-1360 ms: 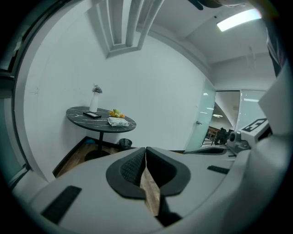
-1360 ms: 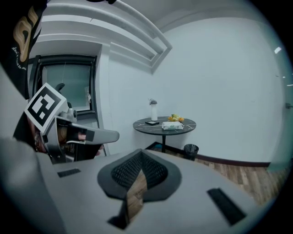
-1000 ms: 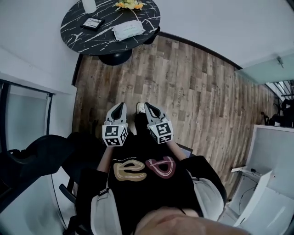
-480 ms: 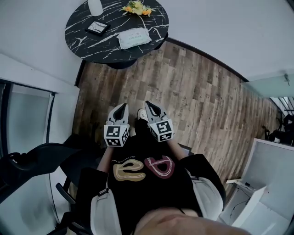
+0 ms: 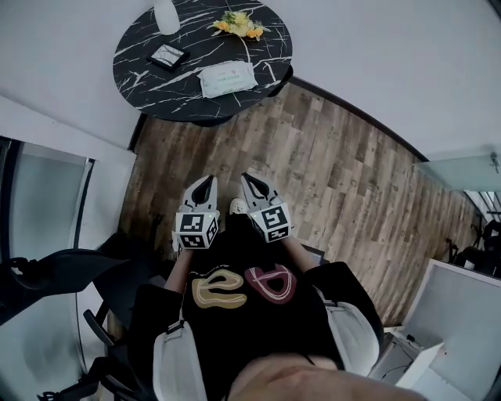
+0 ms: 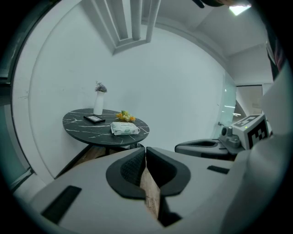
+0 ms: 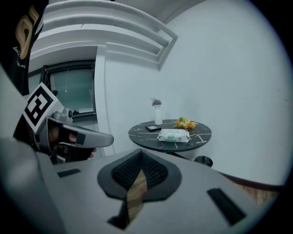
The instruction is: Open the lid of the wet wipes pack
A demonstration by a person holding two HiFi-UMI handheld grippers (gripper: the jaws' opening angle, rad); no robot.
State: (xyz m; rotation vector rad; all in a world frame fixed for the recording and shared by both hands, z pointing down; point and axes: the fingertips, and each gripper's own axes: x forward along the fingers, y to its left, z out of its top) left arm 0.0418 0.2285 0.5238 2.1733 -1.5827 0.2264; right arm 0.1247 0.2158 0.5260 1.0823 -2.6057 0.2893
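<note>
The wet wipes pack is a pale green-white pouch lying flat on a round black marble table, far ahead of me; it also shows as the pack and the pack in the two gripper views. Its lid looks closed. My left gripper and right gripper are held side by side close to my chest, over the wooden floor, well short of the table. Both have their jaws together with nothing between them. In the left gripper view its tips meet; the right gripper does the same.
On the table stand a white vase, a small black framed item and yellow-orange flowers. White walls curve behind the table. A dark chair sits at my left, a glass door beyond it, white furniture at right.
Across the head views the table has shifted slightly down and to the right, coming a little nearer. Both grippers stay shut, side by side in front of my chest.
</note>
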